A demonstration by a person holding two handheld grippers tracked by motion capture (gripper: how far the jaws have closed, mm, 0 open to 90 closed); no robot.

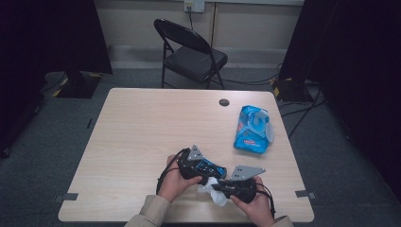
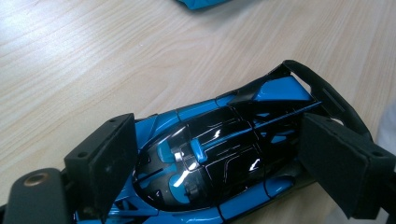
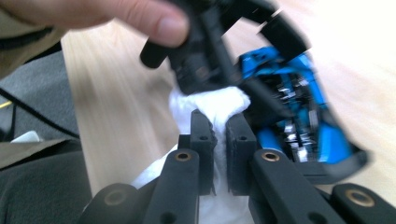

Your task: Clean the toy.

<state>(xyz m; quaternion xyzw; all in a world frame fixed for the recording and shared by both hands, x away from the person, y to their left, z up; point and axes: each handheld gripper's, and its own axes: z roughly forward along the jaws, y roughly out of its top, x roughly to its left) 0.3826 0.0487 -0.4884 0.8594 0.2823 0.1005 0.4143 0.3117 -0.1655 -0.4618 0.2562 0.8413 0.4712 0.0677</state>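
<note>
The left claw (image 2: 215,172) gripped the blue toy car (image 2: 210,158) across its body; the right claw (image 3: 219,135) pinched a white wipe (image 3: 210,105) pressed against the car beside it.

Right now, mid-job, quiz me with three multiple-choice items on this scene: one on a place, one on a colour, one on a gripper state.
1. Where does the wipes pack lie?
A. on the table's right side, beyond the grippers
B. on the chair
C. under the left gripper

2. What colours is the toy car?
A. red and white
B. blue and black
C. plain yellow

3. What is the right gripper doing?
A. gaping open over bare table
B. shut on the white wipe
C. shut on the wipes pack

Answers:
1 A: the high view shows it near the right edge.
2 B: the left gripper view shows glossy blue and black bodywork between the left gripper's jaws.
3 B: the right gripper view shows white cloth pinched between its jaws.
</note>
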